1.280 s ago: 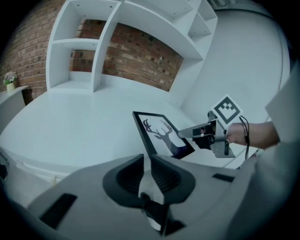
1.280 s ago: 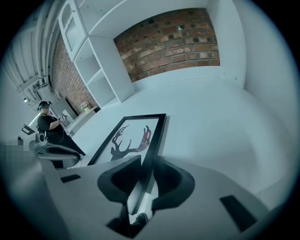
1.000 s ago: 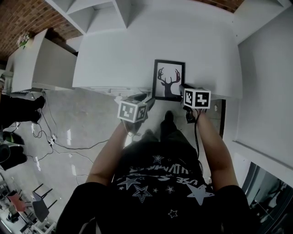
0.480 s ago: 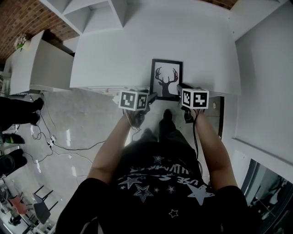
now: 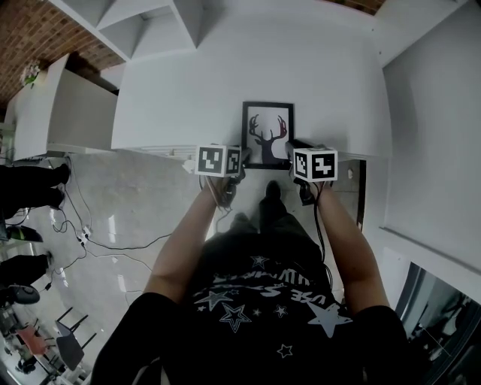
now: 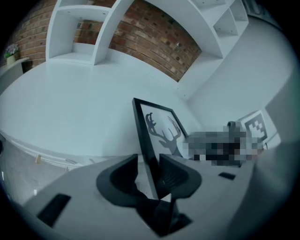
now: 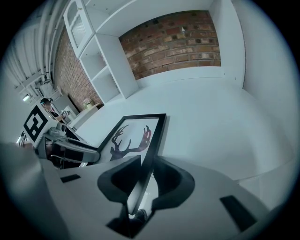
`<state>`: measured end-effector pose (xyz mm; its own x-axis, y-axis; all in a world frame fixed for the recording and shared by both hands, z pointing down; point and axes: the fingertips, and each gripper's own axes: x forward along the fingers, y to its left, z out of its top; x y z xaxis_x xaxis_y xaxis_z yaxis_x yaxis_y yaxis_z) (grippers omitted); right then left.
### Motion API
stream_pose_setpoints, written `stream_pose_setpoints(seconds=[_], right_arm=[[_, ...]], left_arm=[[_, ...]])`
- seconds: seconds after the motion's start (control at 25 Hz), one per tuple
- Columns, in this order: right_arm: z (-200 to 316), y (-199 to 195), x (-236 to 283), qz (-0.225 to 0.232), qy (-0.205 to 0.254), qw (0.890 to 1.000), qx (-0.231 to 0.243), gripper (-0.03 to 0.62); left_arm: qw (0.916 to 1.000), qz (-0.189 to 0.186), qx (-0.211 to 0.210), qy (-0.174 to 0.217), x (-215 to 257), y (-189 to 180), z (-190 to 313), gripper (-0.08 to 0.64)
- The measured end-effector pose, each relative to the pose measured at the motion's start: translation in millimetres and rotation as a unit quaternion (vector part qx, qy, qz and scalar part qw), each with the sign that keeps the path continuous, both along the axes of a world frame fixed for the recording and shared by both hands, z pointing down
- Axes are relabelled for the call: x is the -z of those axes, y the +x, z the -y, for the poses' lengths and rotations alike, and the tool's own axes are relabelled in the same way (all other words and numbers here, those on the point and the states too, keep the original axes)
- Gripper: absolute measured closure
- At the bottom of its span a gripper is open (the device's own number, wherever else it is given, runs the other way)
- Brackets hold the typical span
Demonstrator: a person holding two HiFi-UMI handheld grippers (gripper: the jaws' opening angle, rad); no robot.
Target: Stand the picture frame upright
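white shelf unit [image 5: 143, 22] upper left, can't make out any contents in its compartments. one white table [image 5: 188, 90], one picture frame [image 5: 267, 135], two grippers. left gripper [image 5: 242, 154] lower centre-left: jaws closing, frame's left edge between them, against one pad with a gap still at the other. frame sits centre, at the table's near edge, deer-antler print face up, portrait, long axis running up-down in head view, antler tips toward the far side. can't tell if it's flat or tilted. right gripper [image 5: 291, 147]: jaws clamped on the frame's right edge.
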<state>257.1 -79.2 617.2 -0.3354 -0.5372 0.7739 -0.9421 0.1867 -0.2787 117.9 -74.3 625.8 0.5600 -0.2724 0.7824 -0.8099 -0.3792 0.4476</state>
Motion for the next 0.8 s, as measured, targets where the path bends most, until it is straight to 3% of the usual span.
stream_pose_setpoints(seconds=[0.24, 0.44, 0.6, 0.8], right_arm=[[1.2, 0.5, -0.1, -0.002, -0.004, 1.0, -0.001, 0.501], [1.7, -0.1, 1.1, 0.013, -0.002, 1.0, -0.011, 0.505], [1.1, -0.1, 2.5, 0.021, 0.007, 1.0, -0.012, 0.506], [2.1, -0.9, 9.1, 0.03, 0.022, 0.999, -0.014, 0.506]], left_arm=[[0.9999, 0.01, -0.009, -0.004, -0.5, 4.5, -0.9, 0.443], [0.9999, -0.01, 0.007, -0.01, 1.5, 2.6, -0.9, 0.454], [1.0, -0.004, 0.002, -0.005, 1.3, 2.0, -1.4, 0.454], [0.9994, -0.027, 0.018, 0.011, 8.8, 0.4, -0.6, 0.456]])
